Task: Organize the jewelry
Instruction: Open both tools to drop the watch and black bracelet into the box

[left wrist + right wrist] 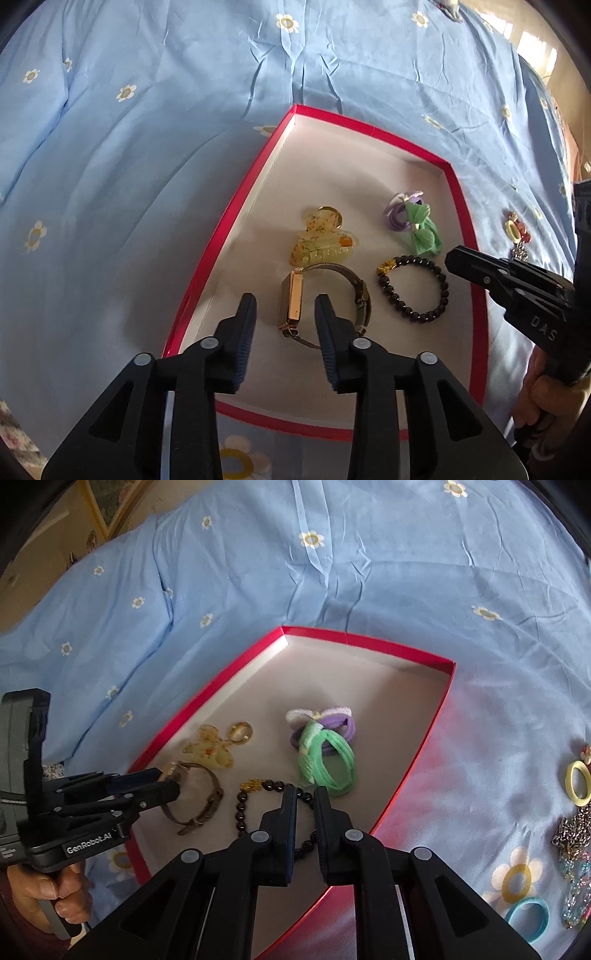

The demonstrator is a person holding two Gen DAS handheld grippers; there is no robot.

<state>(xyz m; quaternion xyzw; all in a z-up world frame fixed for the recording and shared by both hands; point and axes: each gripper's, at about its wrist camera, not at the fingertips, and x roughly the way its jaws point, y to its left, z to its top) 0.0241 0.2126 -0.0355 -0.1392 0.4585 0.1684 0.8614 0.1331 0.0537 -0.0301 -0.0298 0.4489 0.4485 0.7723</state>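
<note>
While both grippers hovered over the tray, the scene ran like this, near to far:

Left gripper (284, 314): jaws stood apart, straddling the watch case from above, nothing clamped.

Right gripper (304, 805): jaws nearly together with a narrow gap, over the bead bracelet; gripping it? Couldn't tell.

Gold rectangular wristwatch with mesh band (295, 302): lay on edge in the red-rimmed white cardboard tray (229, 229). Likely stiff, smooth and slippery at the case; best pinched across its flat sides.

Dark beaded bracelet with gold charm (415, 286): just beside the watch. Probably limp; take it across the strand.

Translucent yellow claw hair clip (321, 236): beyond the watch, rigid, maybe brittle.

Green and purple fabric hair ties (325, 749): farther in, soft, light.

Blue flowered bedsheet (147, 147): underneath, more pieces waiting outside.
</note>
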